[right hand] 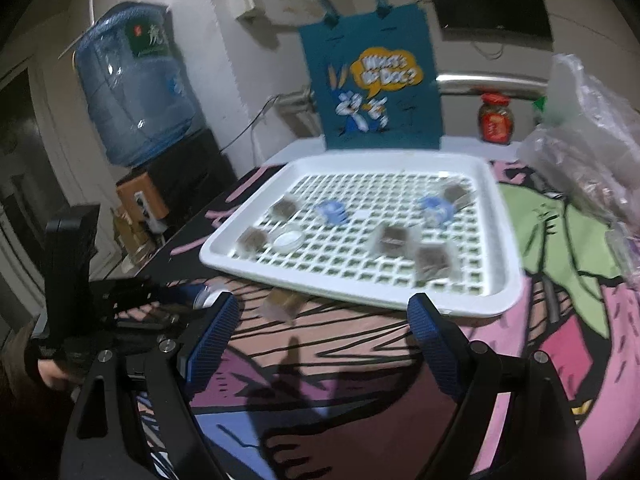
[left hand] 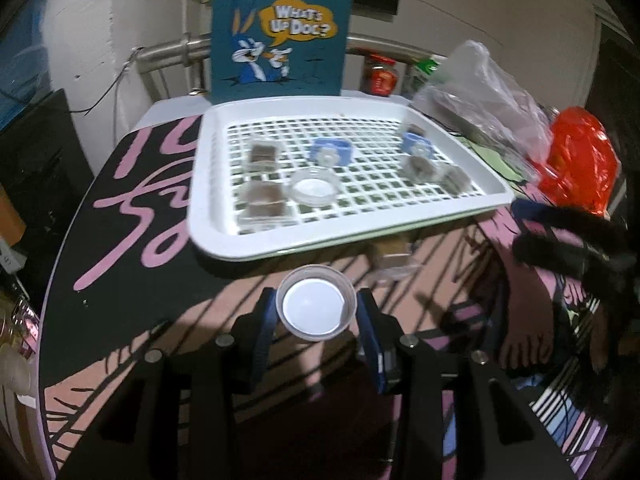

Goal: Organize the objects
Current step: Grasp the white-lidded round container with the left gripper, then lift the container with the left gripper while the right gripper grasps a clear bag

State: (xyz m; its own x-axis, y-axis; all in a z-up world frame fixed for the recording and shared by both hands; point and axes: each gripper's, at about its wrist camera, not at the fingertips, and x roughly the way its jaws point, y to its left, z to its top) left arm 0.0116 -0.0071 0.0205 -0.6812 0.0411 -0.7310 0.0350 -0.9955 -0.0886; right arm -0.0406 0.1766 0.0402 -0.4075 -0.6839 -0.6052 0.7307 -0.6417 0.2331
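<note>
Small room, white wall behind; a table (left hand: 120, 264) under a cartoon-print cloth fills both views. A water jug (right hand: 132, 84) stands off the table's far left in the right wrist view. A teal bag (left hand: 282, 28) with a rabbit print stands upright at the table's back edge, just behind the tray. A clear plastic bag (left hand: 480, 92) and a red bag (left hand: 580, 160) lie to the tray's right. A red-lidded jar (left hand: 379, 76) sits at the back beside the teal bag.

White lattice tray (left hand: 460, 118) in mid-table holds several brown packets (left hand: 262, 196), 2 blue clips (left hand: 331, 153) and 1 clear round cup (left hand: 314, 191). 1 more packet (left hand: 394, 260) lies on the cloth just in front of the tray's near rim.

Left gripper (left hand: 316, 312): jaws narrow, pads pressed on both sides of a clear round cup with white lid (left hand: 316, 304), held above the cloth, just short of the tray's near rim. A hand (right hand: 50, 374) grips its handle.

Right gripper (right hand: 320, 320): jaws spread wide, nothing between them, over the cloth near the tray's front edge.
</note>
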